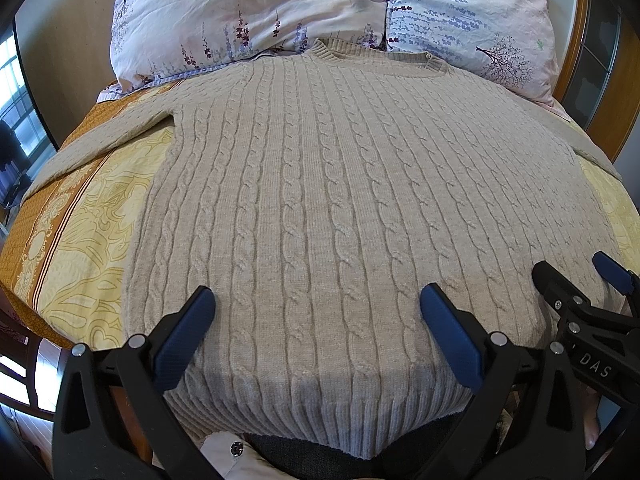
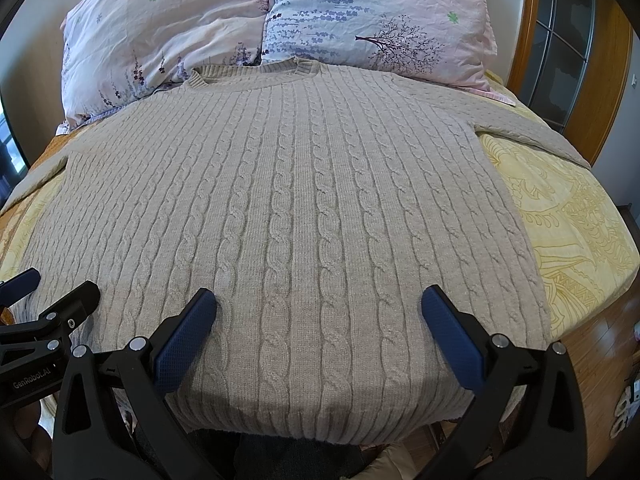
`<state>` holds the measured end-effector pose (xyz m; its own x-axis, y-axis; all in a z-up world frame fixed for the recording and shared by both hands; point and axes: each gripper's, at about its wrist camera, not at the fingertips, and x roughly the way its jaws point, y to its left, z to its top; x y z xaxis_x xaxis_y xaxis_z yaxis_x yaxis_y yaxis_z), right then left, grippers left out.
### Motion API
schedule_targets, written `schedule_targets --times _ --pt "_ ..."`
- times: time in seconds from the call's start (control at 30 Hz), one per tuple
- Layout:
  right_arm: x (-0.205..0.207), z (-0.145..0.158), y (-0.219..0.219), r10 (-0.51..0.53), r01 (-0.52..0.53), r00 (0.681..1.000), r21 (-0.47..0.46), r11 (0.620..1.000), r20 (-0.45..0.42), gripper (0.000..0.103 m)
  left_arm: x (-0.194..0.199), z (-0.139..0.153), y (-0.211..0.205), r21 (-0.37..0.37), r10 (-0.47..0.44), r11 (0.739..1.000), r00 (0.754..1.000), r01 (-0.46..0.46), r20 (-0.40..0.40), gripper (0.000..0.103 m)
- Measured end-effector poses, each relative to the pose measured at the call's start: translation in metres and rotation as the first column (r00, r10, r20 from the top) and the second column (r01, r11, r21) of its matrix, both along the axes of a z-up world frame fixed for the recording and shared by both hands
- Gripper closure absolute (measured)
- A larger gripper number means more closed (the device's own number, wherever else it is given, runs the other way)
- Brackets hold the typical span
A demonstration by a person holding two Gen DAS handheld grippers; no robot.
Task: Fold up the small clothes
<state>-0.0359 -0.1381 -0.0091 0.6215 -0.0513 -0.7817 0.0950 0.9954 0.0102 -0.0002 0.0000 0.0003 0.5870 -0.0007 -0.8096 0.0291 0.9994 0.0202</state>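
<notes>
A beige cable-knit sweater (image 1: 320,184) (image 2: 288,200) lies flat and face up on the bed, collar toward the pillows, ribbed hem hanging at the near edge. Its sleeves spread out to both sides. My left gripper (image 1: 318,300) hovers open over the hem's left half, blue pads wide apart, nothing between them. My right gripper (image 2: 320,300) hovers open over the hem's right half, also holding nothing. In the left wrist view the right gripper (image 1: 576,280) shows at the far right; in the right wrist view the left gripper (image 2: 52,288) shows at the far left.
Two floral pillows (image 1: 256,20) (image 2: 376,20) lean at the head of the bed. A yellow and orange patterned bedsheet (image 1: 80,240) (image 2: 568,216) shows on both sides of the sweater. A wooden headboard (image 2: 524,40) and wooden floor (image 2: 600,352) lie to the right.
</notes>
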Motion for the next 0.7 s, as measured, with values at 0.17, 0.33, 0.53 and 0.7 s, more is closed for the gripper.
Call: schedule_targets --times 0.17,0.33,0.53,0.7 --pt "-0.0003 -0.0001 -0.0001 0.0 0.0 1.0 0.0 1.0 0.001 0.001 0.0 0.0 0.0 0.0 0.0 1.0 1.0 0.0 0.0 0.002" --pt "-0.0008 -0.0003 -0.0002 0.0 0.0 1.0 0.0 1.0 0.001 0.001 0.0002 0.0 0.0 -0.001 0.001 1.0 1.0 -0.001 -0.001 0.002" --pt "0.0006 -0.0002 -0.0006 0.01 -0.01 1.0 0.0 1.0 -0.006 0.001 0.003 0.0021 0.0017 0.001 0.0 1.0 1.0 0.0 -0.015 0.002" --pt "0.0078 0.0005 -0.0012 0.035 -0.035 0.999 0.0 0.999 -0.008 0.001 0.0081 0.0012 0.0 0.004 -0.011 1.0 0.999 0.011 -0.044 0.002"
